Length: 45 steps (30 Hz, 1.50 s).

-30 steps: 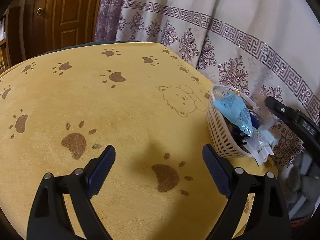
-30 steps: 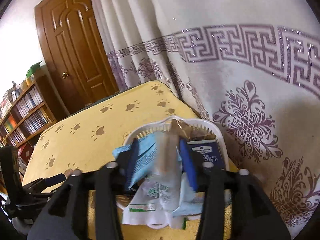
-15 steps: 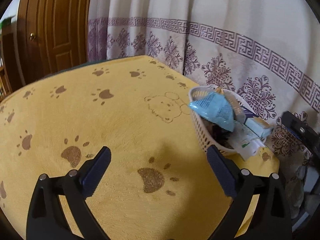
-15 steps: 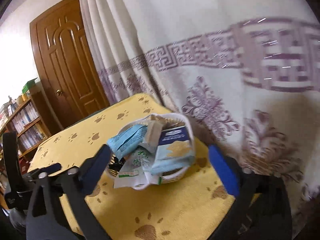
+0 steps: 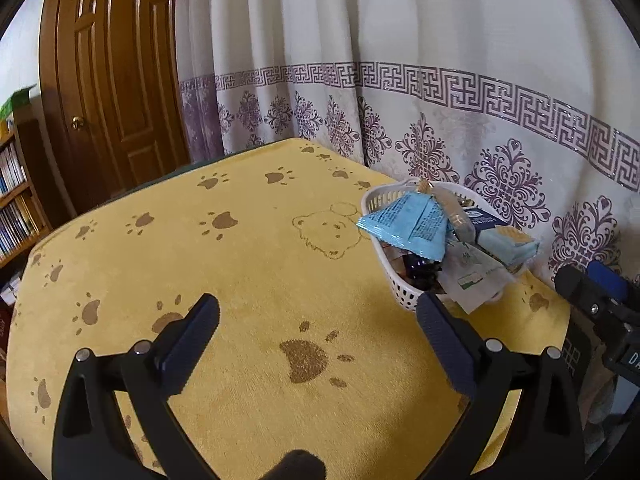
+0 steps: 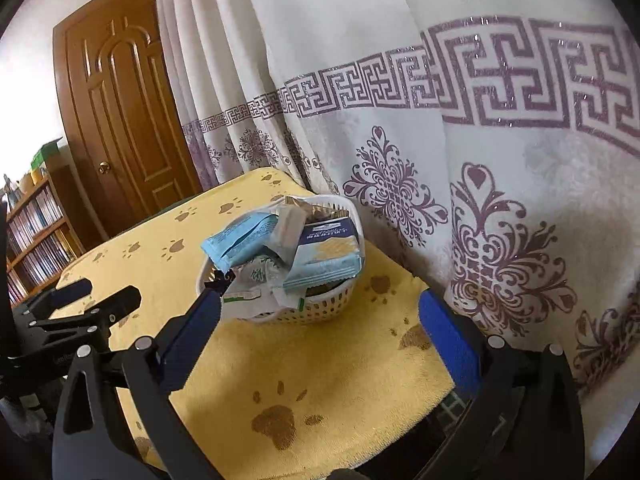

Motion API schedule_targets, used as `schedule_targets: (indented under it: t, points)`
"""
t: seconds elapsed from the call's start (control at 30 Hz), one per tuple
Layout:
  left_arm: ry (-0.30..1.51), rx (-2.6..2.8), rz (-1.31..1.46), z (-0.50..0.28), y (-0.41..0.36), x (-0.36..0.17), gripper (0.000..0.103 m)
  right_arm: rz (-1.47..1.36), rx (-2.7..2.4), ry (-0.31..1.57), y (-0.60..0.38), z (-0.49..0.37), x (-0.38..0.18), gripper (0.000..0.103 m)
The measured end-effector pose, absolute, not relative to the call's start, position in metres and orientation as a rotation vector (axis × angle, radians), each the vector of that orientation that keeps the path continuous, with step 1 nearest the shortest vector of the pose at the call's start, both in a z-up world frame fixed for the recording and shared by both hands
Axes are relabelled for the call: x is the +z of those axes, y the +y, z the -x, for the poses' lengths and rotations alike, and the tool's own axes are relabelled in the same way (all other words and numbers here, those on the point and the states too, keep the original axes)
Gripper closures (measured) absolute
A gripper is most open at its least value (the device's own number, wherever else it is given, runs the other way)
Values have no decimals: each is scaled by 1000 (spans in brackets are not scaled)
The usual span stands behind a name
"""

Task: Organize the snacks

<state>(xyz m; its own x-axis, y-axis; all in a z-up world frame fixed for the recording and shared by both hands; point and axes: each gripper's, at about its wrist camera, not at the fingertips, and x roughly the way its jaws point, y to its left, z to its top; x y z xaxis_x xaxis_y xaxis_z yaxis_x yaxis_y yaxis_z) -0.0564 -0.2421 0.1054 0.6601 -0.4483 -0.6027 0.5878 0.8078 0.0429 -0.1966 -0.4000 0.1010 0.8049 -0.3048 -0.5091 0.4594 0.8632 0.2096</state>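
A white perforated basket [image 5: 400, 294] [image 6: 320, 312] stands at the table's far right corner, heaped with snack packets. A light blue packet [image 5: 412, 224] [image 6: 244, 238] lies on top, beside a blue-and-cream cracker pack [image 5: 500, 236] [image 6: 326, 254] and a white-green sachet [image 5: 474, 278] [image 6: 250, 286]. My left gripper [image 5: 318, 326] is open and empty above the yellow cloth, left of the basket. My right gripper [image 6: 320, 326] is open and empty, in front of the basket and apart from it; it also shows in the left wrist view [image 5: 600, 292].
The table wears a yellow paw-print cloth [image 5: 200, 260]. A white curtain with purple patterns [image 5: 440, 100] hangs close behind the basket. A wooden door [image 5: 112, 80] and a bookshelf [image 5: 16, 200] stand at the far left. The left gripper shows in the right wrist view [image 6: 80, 304].
My right gripper opened, let go of the packets in the basket and drew back from it. My left gripper also pulled back and rose; the basket looks farther off.
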Motion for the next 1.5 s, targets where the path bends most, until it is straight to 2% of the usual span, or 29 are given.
schedule_targets:
  t: [0.4,1.5]
  points:
    - [543,-574,-334,79,-253,112,5,-273,-433,476,-388,199,106,2]
    - [556,-573,-363,83,-263,111,5,-191,-499,499,-386,194,104,2]
